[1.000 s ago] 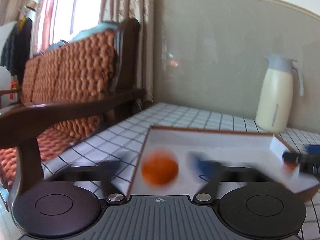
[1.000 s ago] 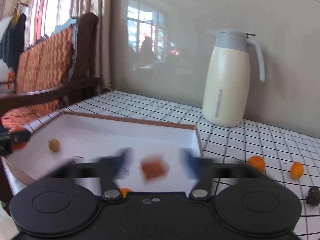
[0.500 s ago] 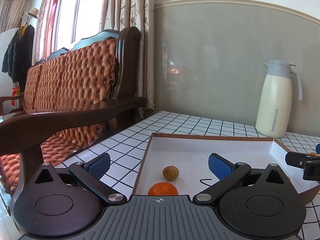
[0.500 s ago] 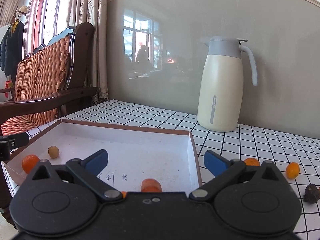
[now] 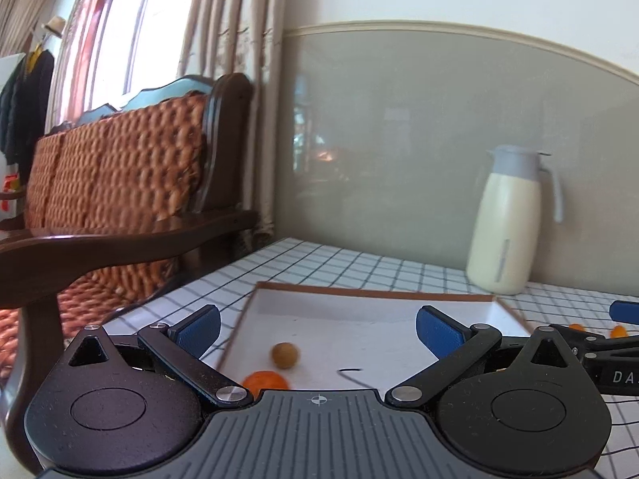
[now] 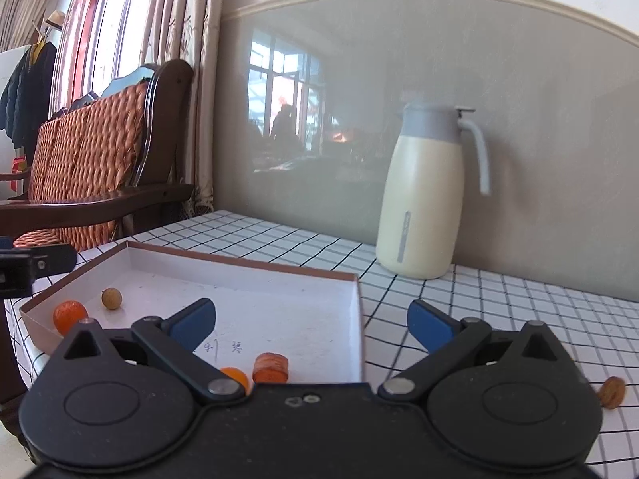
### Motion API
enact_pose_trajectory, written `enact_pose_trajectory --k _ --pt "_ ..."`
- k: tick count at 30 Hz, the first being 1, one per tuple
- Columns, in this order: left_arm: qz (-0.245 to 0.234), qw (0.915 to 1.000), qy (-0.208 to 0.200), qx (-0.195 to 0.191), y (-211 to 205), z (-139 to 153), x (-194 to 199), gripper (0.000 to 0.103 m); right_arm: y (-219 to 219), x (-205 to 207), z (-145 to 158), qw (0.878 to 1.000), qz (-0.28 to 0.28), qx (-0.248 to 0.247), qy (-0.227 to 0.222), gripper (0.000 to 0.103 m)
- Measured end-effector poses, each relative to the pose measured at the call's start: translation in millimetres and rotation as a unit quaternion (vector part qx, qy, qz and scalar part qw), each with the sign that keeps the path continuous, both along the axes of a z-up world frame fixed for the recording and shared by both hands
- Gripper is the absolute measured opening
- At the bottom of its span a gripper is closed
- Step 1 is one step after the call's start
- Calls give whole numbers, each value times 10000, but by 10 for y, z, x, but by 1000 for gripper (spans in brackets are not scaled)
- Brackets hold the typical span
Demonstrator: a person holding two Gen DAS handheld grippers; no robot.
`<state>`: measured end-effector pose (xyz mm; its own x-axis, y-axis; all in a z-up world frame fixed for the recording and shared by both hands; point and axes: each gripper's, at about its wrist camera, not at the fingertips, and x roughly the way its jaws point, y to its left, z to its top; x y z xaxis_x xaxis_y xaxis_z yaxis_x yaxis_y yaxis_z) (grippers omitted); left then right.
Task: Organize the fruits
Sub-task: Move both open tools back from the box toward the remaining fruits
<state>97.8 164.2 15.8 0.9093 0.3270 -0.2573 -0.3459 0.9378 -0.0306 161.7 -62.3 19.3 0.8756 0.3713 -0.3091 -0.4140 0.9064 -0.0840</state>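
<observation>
Left wrist view: low over the bench (image 5: 359, 267), close to the shallow box's (image 5: 371, 291) left corner, facing the wall and jug (image 5: 507, 219). Right wrist view: similar height, further right, near the box (image 6: 247, 265), same facing. Shared: box, jug (image 6: 419, 207), settee (image 5: 120, 183), checked bench (image 6: 499, 299).

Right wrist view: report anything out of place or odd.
A brown nut-like piece lies loose on the checked tablecloth, outside the white tray that holds the tangerine, the longan and two orange pieces near the front. Pen scribbles mark the tray floor. Nothing is spilled.
</observation>
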Motion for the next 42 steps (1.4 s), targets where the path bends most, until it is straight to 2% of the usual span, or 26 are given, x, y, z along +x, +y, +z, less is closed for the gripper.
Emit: enact_pose_trajectory --k 19,42 --pt "-942 9953 49 195 -946 46 205 103 -844 -75 98 9974 -704 -49 -150 97" --pt "-1420 9895 153 202 -1428 32 279 103 -1243 -129 48 9938 -1090 -181 -80 97"
